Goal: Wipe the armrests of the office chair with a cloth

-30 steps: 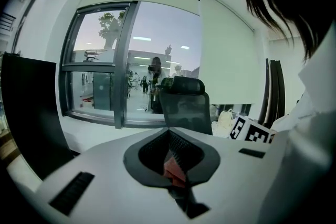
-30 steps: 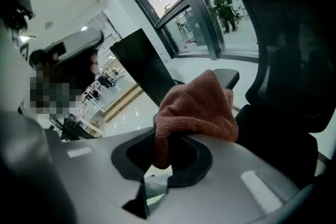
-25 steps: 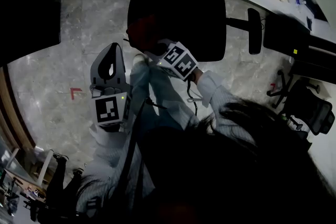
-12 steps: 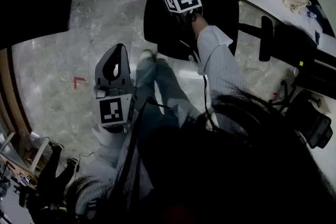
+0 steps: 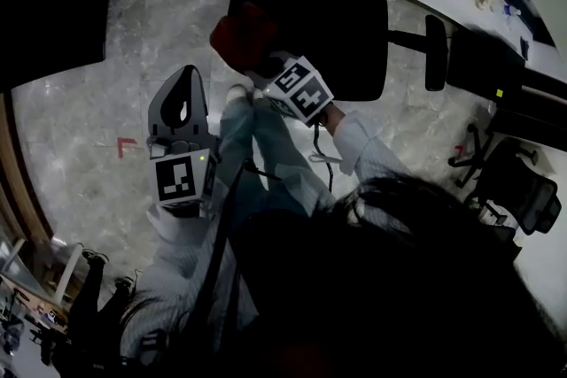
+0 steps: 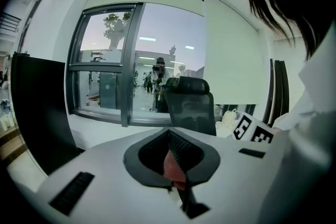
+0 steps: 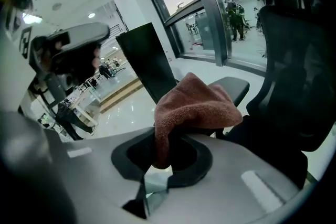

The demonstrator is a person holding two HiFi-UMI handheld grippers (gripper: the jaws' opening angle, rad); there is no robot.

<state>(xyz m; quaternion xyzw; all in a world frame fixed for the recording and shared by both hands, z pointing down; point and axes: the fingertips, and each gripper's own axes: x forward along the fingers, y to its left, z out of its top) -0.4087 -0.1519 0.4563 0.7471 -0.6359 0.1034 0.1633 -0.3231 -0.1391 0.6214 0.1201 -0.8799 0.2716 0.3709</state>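
The black office chair (image 5: 310, 22) stands ahead on the marble floor. My right gripper (image 5: 254, 59) is shut on a reddish-brown cloth (image 5: 237, 35) at the chair's left side. In the right gripper view the cloth (image 7: 195, 105) bunches out of the right gripper (image 7: 160, 162) and rests on the black left armrest (image 7: 237, 85), with the mesh backrest (image 7: 296, 55) beyond. The other armrest (image 5: 434, 53) sticks out at the right. My left gripper (image 5: 185, 80) hangs shut over the floor, left of the chair and apart from it; in its own view the left gripper (image 6: 173, 147) points towards the chair (image 6: 191, 107).
A dark upright panel (image 7: 147, 60) stands left of the chair, before glass windows (image 6: 105, 60). A second black chair (image 5: 523, 181) and desk clutter sit at the right. A red floor mark (image 5: 127, 146) lies left of my left gripper. The person's legs (image 5: 266, 155) are below.
Half a second ago the right gripper and cloth reached far forward along the armrest; now they are drawn back to its near part. The left gripper has stayed about where it was.
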